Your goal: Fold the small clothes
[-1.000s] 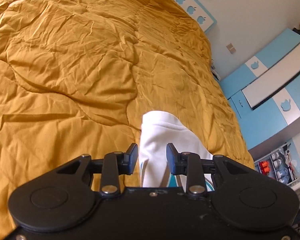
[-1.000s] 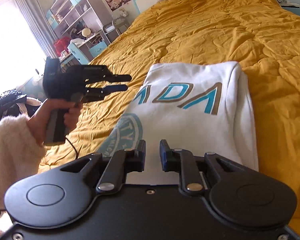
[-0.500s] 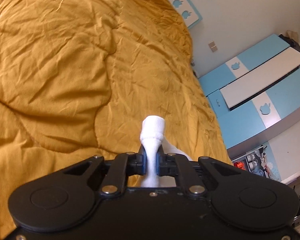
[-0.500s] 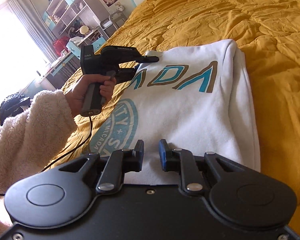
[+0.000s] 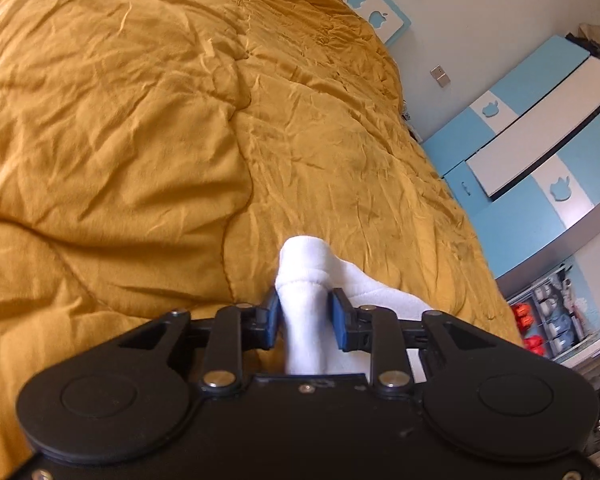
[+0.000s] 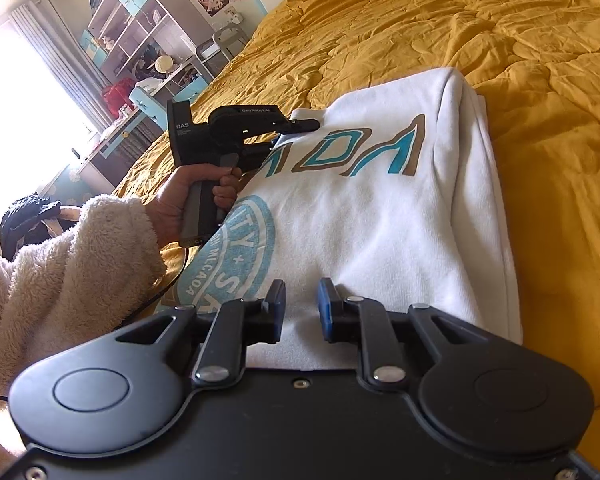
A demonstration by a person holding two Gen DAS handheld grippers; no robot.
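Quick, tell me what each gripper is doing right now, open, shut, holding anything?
Left gripper: jaws just reopened; a fold of the white printed sweatshirt stands between them, unpinched.
Right gripper: narrow gap over the sweatshirt's near edge; grip cannot be told.

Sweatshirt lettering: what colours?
Teal with tan-brown edging on the white sweatshirt; clearest in the right wrist view.

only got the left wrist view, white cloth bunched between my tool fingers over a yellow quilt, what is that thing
observer: It's a folded white sweatshirt with teal lettering across it.
operator: where on it am i
observer: Your left tool is at its far left corner, beside the lettering. Its jaws have just been opening, with the cloth between them.
operator: and the right tool
observer: The right tool is at the near hem, and looks closed on the fabric there.
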